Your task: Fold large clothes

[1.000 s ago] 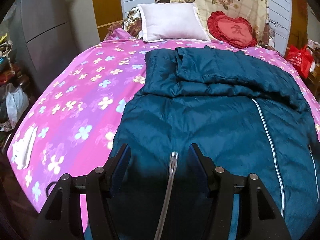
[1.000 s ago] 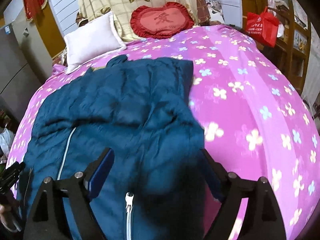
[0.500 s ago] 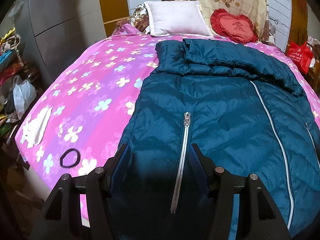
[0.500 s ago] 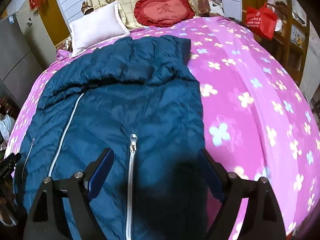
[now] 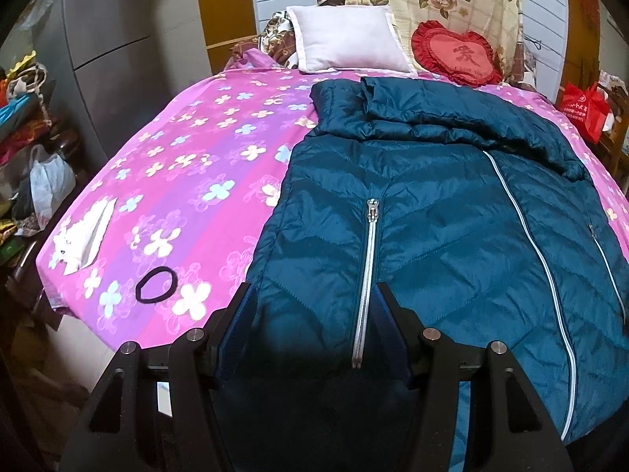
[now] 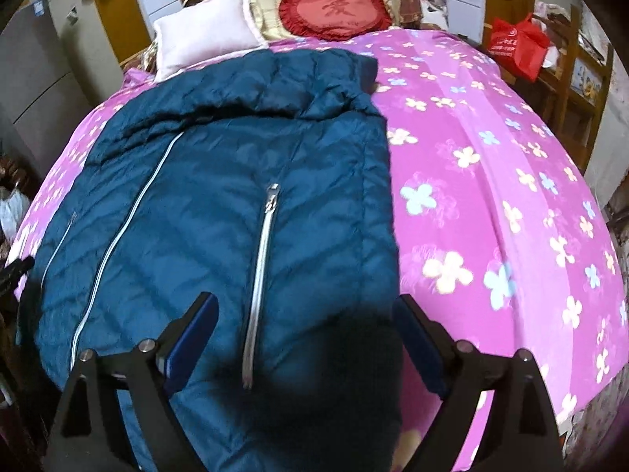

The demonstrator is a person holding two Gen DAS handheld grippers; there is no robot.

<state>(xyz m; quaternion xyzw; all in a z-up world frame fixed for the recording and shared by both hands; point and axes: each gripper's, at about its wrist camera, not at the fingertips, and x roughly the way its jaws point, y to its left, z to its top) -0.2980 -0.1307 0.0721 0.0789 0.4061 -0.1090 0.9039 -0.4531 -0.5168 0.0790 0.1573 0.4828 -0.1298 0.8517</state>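
A dark teal down jacket [image 5: 432,216] lies front up on the pink flowered bedspread [image 5: 177,165], collar toward the pillows, with its sleeves folded across the top. My left gripper [image 5: 314,289] hovers at the jacket's near hem, straddling a silver pocket zipper [image 5: 367,275]; its fingers stand apart and do not pinch the fabric. In the right wrist view the same jacket [image 6: 216,196] fills the left half of the bed [image 6: 491,196]. My right gripper [image 6: 304,298] is over the hem by the other pocket zipper [image 6: 261,267], and its jaws are opening wide above the fabric.
A black hair tie [image 5: 156,285] and a white crumpled cloth [image 5: 84,236] lie near the bed's left corner. A white pillow [image 5: 346,39] and a red heart cushion [image 5: 460,53] sit at the headboard. A red bag [image 6: 519,45] and wooden shelves stand to the right, and cluttered bags to the left.
Both grippers have drawn back toward the foot of the bed, so more jacket and both pocket zippers show. The jacket stayed put. The right jaws spread slightly.
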